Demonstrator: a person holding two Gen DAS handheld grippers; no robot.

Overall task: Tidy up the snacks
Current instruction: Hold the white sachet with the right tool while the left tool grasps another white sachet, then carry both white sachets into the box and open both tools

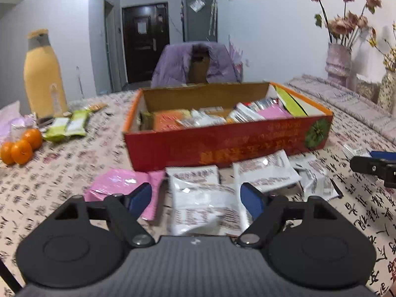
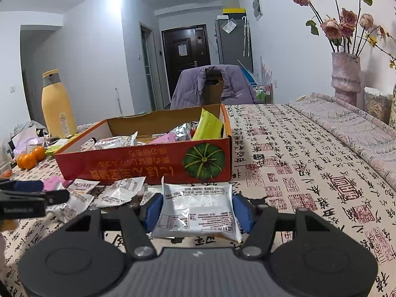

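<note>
A red cardboard box [image 1: 222,146] with a pumpkin picture holds several snack packets; it also shows in the right wrist view [image 2: 138,165]. My left gripper [image 1: 196,199] is open above a white snack packet [image 1: 203,205] lying in front of the box. A pink packet [image 1: 118,185] lies to its left, more white packets [image 1: 267,170] to its right. My right gripper [image 2: 198,211] is shut on a white snack packet [image 2: 198,210], held just above the tablecloth in front of the box's right end. It shows at the left wrist view's right edge [image 1: 371,165].
Several oranges [image 1: 21,147] and green packets [image 1: 69,126] lie at the left, by a tall yellow bottle [image 1: 44,74]. A vase of roses [image 2: 345,74] stands at the right. A chair with a purple jacket [image 2: 212,86] stands behind the table. Loose white packets [image 2: 118,190] lie left of my right gripper.
</note>
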